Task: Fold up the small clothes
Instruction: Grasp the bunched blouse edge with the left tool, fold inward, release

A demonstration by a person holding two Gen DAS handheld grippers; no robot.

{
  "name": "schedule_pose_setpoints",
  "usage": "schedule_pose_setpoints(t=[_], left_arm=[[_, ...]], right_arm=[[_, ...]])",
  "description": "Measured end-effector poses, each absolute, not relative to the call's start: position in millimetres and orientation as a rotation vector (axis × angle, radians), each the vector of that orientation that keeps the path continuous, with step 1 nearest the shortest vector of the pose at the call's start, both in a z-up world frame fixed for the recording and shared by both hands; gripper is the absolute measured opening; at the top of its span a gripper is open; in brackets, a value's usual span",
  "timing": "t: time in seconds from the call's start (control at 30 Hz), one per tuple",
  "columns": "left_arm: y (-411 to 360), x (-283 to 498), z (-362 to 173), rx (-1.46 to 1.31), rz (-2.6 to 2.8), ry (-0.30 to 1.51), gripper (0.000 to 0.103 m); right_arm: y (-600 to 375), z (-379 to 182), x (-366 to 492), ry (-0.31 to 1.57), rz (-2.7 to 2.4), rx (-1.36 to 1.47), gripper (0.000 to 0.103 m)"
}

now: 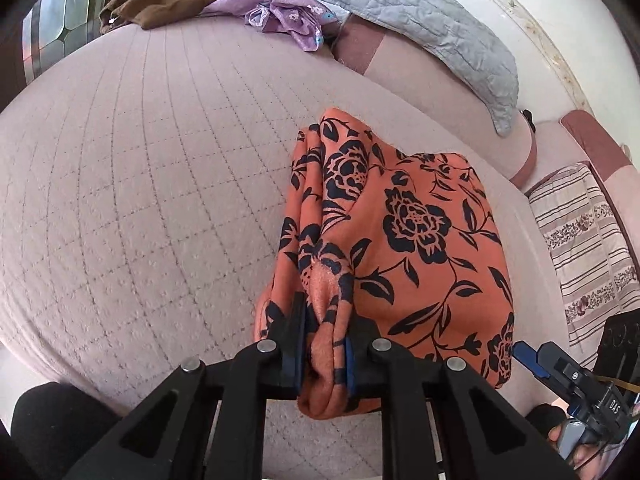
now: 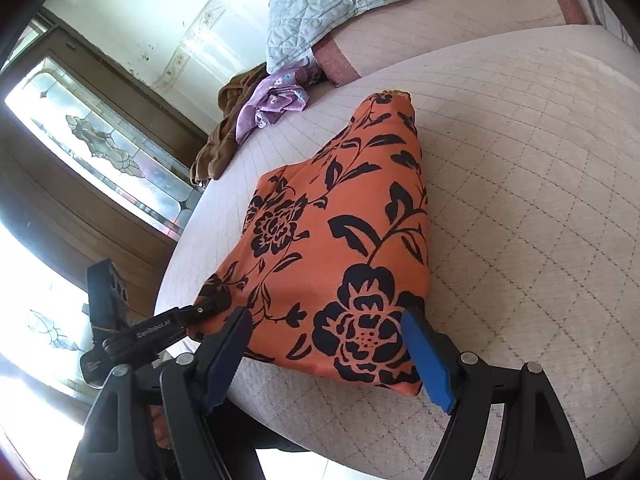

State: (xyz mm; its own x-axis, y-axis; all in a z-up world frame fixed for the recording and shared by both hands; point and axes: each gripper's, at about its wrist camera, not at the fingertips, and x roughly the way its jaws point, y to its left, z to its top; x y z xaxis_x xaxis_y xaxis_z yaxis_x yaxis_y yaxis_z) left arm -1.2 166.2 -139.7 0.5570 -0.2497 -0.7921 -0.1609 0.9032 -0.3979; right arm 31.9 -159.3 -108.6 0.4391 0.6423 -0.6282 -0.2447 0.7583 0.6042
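Observation:
An orange garment with black flowers point(image 1: 416, 236) lies folded on the quilted bed; it also shows in the right wrist view point(image 2: 340, 240). My left gripper point(image 1: 324, 340) is shut on a bunched near corner of it. That gripper shows in the right wrist view point(image 2: 208, 306) at the garment's left corner. My right gripper point(image 2: 326, 344) is open, its blue pads point(image 2: 430, 364) on either side of the garment's near edge, holding nothing. It shows in the left wrist view point(image 1: 532, 360) at the lower right.
A brown garment point(image 1: 176, 4) and a purple flowered garment point(image 1: 288, 14) lie at the bed's far end. A grey-blue quilted pillow point(image 1: 436, 36) rests on the pink bedhead. A striped cloth point(image 1: 580, 248) lies at the right. A stained-glass door point(image 2: 104, 152) stands left.

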Motion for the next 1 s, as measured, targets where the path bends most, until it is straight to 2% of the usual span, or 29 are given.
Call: schedule_pose_setpoints(t=[0.1,0.27,0.37,0.6,0.7,0.8,0.87,0.9,1.0], left_arm=[[169,2,-154,-0.519,-0.036,1.02,0.015],[162,-4,-124,-0.441,-0.024,0.962,0.012],[166,5,-156,-0.472,0.002,1.042,0.013],[163,-1,-158,-0.45,0.008,1.031,0.013],[169,-4,-148,-0.455,0.0,1.047,0.019],[177,-18,-111,-0.443,-0.013,0.975,0.023],[178,-16,-88,-0.417,-0.02,0.913,0.047],[177,-8,-78,-0.401,-0.039,0.894,0.05],[164,34,-76,-0.328,-0.111,0.915,0.05]], right_arm=[[-161,-111,31,0.972,0.582,0.475,0.08],[-165,-108,28,0.964,0.583,0.482,0.08],[-172,-110,33,0.964,0.592,0.531,0.08],[-184,-96,52,0.941,0.635,0.663,0.081],[-171,-97,69,0.967,0.726,0.707,0.082],[-154,-120,79,1.047,0.743,0.71,0.082],[-149,-129,74,1.06,0.752,0.717,0.082],[-148,-129,71,1.054,0.758,0.712,0.082],[-146,-131,66,1.057,0.763,0.695,0.082]])
